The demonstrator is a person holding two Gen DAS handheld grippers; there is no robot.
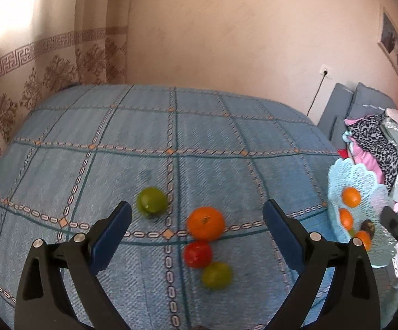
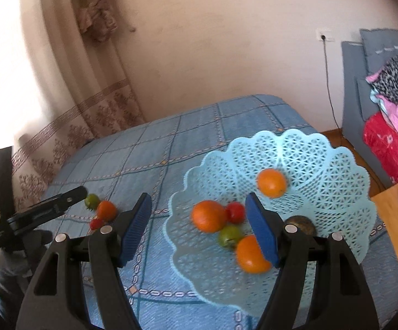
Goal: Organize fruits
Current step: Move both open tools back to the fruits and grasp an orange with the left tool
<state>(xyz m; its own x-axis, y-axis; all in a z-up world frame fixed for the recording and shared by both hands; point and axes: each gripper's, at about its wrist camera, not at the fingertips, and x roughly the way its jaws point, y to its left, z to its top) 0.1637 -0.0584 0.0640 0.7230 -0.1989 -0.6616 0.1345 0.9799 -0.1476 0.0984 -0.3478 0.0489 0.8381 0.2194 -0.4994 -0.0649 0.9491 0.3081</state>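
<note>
Four loose fruits lie on the blue checked bedspread point(image 1: 116, 137): an orange point(image 1: 205, 223), a red tomato point(image 1: 198, 254) touching it on the near side, a green fruit point(image 1: 216, 275) nearer still, and another green fruit point(image 1: 152, 200) apart to the left. The orange sits straight ahead of the left gripper point(image 1: 197, 214), between its spread, empty fingers, so the left hand is far nearer to it. It is round, so no approach angle matters, but the tomato crowding it could get nudged. To the right lies the pale blue lattice basket point(image 2: 322, 159), already holding three oranges, a tomato, a green fruit and a dark fruit. The right gripper point(image 2: 199, 211) hovers over the basket, its fingers wide apart and holding nothing.
</note>
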